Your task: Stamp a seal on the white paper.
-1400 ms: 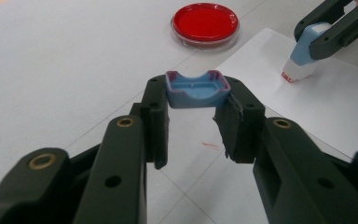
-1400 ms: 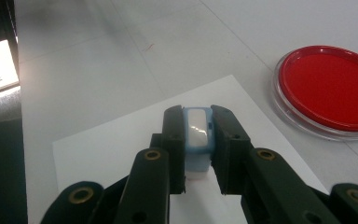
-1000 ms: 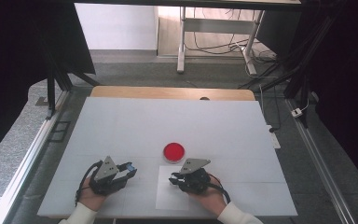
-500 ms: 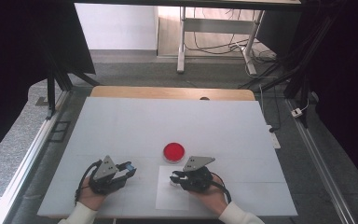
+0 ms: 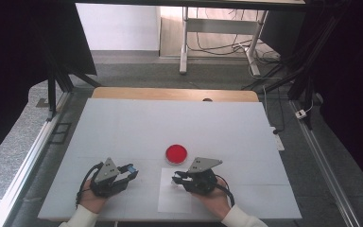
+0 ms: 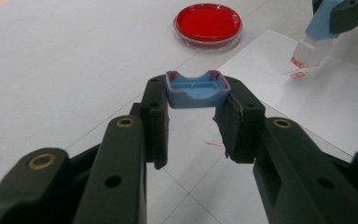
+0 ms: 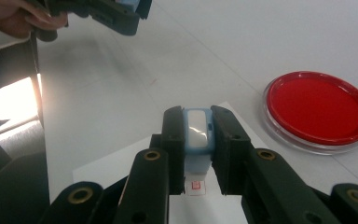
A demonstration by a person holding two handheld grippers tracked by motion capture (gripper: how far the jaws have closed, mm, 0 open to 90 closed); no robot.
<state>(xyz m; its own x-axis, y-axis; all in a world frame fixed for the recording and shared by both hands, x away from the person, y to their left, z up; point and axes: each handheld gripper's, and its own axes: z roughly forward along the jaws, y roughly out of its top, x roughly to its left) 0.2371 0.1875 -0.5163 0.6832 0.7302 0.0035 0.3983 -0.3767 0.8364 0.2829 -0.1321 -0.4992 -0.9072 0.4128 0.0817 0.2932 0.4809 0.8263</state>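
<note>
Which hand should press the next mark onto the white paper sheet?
Right. The right gripper already holds the blue stamp upright over the white paper sheet, just above a small red mark. The left gripper is off the sheet, clamping only the blue cap.

1. The left hand [image 5: 92, 198] comes in from the bottom edge of the high view and holds the left gripper [image 5: 131, 170], which points to the right, low over the table.
2. Its jaws are closed on a small blue cap [image 6: 196, 88].
3. The right hand [image 5: 213, 197] holds the right gripper [image 5: 176, 179], which points to the left.
4. Its jaws clamp a blue stamp [image 7: 197, 133] from both sides.
5. Both sleeves are white.
</note>
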